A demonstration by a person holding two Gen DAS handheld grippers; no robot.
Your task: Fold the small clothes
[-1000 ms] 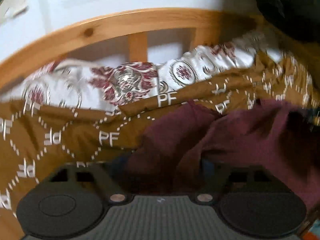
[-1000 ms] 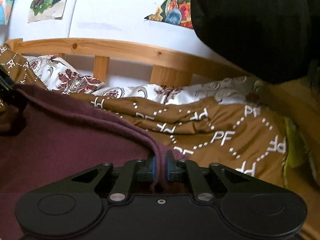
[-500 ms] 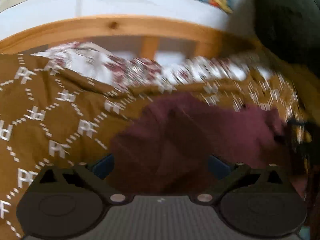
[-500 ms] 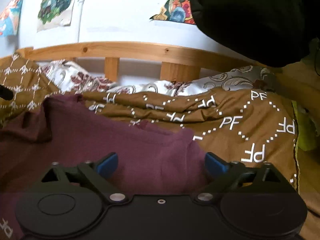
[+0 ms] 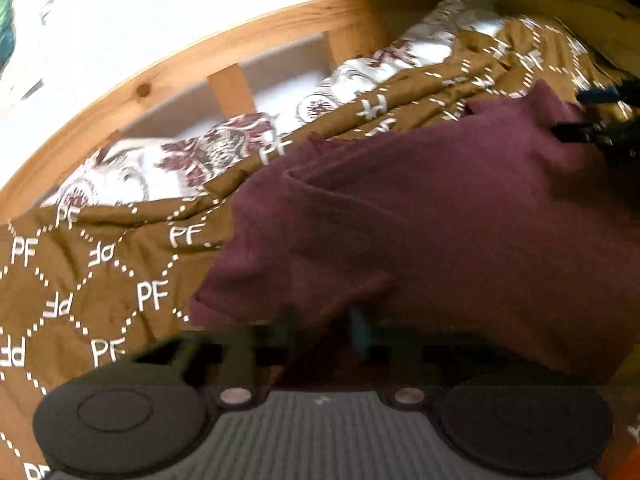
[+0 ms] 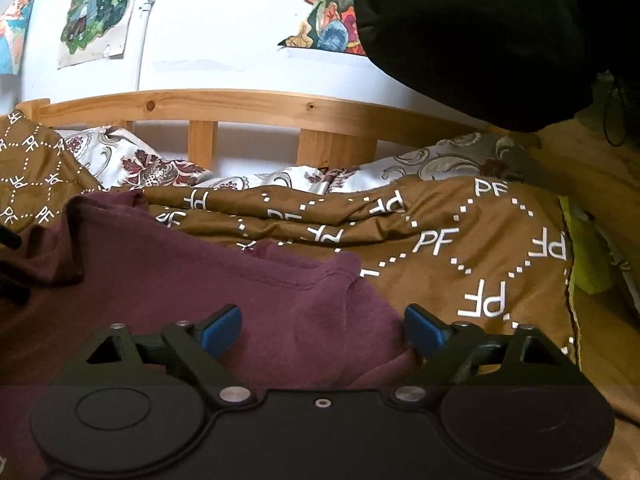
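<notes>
A: Where is the maroon knit garment (image 6: 192,292) lying?

B: It is lying rumpled on the brown quilted bedspread with white "PF" lettering (image 6: 460,248), short of the bed's far edge, where the pale wooden bed rail (image 6: 248,106) is running along the white wall (image 6: 224,28).

A: What are the right gripper (image 6: 322,330) fingers doing?

B: The blue-tipped fingers (image 6: 222,330) are standing spread wide, with a folded corner of the garment lying between them, not pinched.

A: And the left gripper (image 5: 320,344)?

B: It is sitting low over the garment's near left corner. Its fingers are blurred, so I cannot tell whether they are pinching cloth.

A: Anything beyond?

B: A white sheet with dark red floral print (image 6: 156,168) is showing between the bedspread and the rail.
</notes>
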